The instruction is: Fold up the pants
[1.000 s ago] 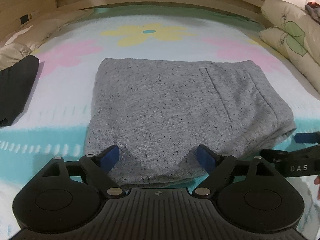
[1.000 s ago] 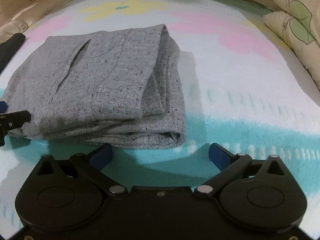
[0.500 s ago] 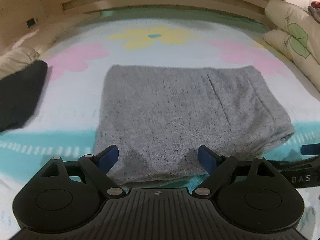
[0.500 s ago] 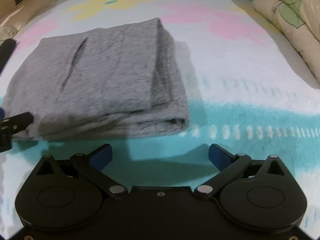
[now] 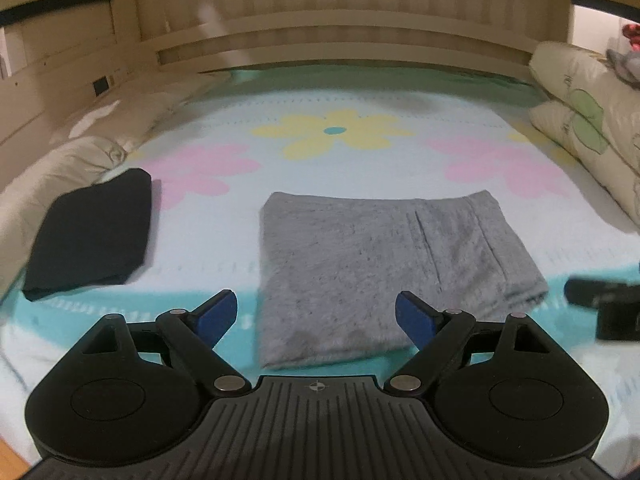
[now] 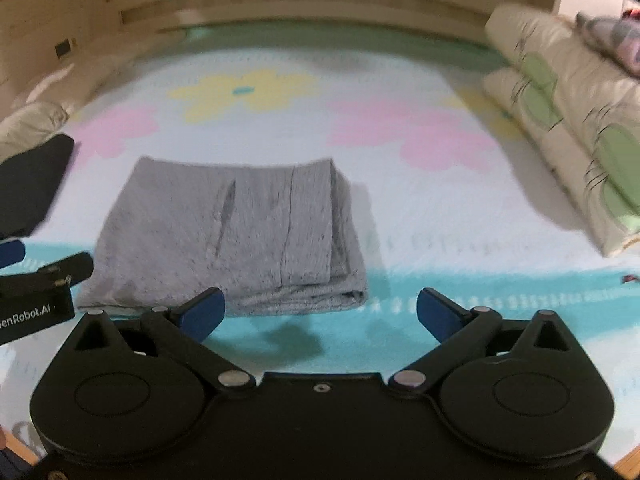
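Note:
The grey pants [image 5: 384, 264] lie folded into a flat rectangle on the flowered bed sheet [image 5: 336, 136]. They also show in the right wrist view [image 6: 240, 236], with stacked layers at their right edge. My left gripper [image 5: 316, 314] is open and empty, held just short of the near edge of the pants. My right gripper [image 6: 320, 314] is open and empty, near the front right corner of the pants. The right gripper shows at the right edge of the left wrist view [image 5: 604, 308], and the left gripper at the left edge of the right wrist view [image 6: 40, 284].
A folded black garment [image 5: 92, 236] lies on the bed left of the pants. Stacked cream pillows [image 6: 568, 120] with green prints line the right side. A rolled beige quilt [image 5: 60, 168] lies at the far left. A wooden headboard [image 5: 320, 40] closes the back.
Both grippers have pulled back and up from the pants, which now look smaller and farther. The black garment and the headboard have come into view.

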`<state>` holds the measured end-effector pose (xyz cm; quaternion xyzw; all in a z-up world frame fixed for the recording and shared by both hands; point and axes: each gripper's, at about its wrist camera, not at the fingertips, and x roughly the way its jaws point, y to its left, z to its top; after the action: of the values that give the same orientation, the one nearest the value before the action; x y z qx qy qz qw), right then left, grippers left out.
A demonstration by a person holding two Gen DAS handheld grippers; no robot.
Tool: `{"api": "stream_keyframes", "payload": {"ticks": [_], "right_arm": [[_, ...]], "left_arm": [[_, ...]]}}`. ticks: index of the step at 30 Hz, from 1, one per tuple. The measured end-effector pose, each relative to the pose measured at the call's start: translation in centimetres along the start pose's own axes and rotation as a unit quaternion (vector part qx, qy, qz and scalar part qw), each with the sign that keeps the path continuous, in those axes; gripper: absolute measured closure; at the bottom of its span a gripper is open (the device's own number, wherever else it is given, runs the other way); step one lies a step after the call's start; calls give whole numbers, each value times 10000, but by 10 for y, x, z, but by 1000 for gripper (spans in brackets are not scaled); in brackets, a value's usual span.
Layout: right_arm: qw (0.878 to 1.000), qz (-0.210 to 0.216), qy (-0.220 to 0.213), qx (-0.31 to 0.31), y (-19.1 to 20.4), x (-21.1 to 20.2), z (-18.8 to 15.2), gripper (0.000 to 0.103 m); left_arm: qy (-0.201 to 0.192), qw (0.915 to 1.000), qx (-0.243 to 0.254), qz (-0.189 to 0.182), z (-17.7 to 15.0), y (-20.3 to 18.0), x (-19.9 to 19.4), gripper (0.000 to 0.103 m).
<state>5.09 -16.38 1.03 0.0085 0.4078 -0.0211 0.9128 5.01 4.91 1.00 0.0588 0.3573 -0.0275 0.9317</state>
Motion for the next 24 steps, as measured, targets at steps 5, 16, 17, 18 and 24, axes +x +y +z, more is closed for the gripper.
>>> {"api": "stream_keyframes", "payload": {"ticks": [5, 16, 17, 18, 24], "right_arm": [[9996, 137, -244, -39, -1, -24, -10, 2], [9981, 73, -592, -180, 18, -34, -32, 8], [9980, 48, -612, -122, 17, -33, -32, 8], [9981, 25, -607, -66, 17, -32, -34, 7], [9985, -39, -546, -34, 19, -26, -33, 7]], "left_arm": [[-47, 10000, 64, 29, -13, 3, -22, 17], [66, 9998, -106, 151, -37, 0, -18, 17], [89, 9997, -127, 168, -38, 0, -16, 17], [134, 9997, -152, 164, -39, 0, -14, 17], [220, 9996, -144, 80, -43, -5, -8, 17]]}}
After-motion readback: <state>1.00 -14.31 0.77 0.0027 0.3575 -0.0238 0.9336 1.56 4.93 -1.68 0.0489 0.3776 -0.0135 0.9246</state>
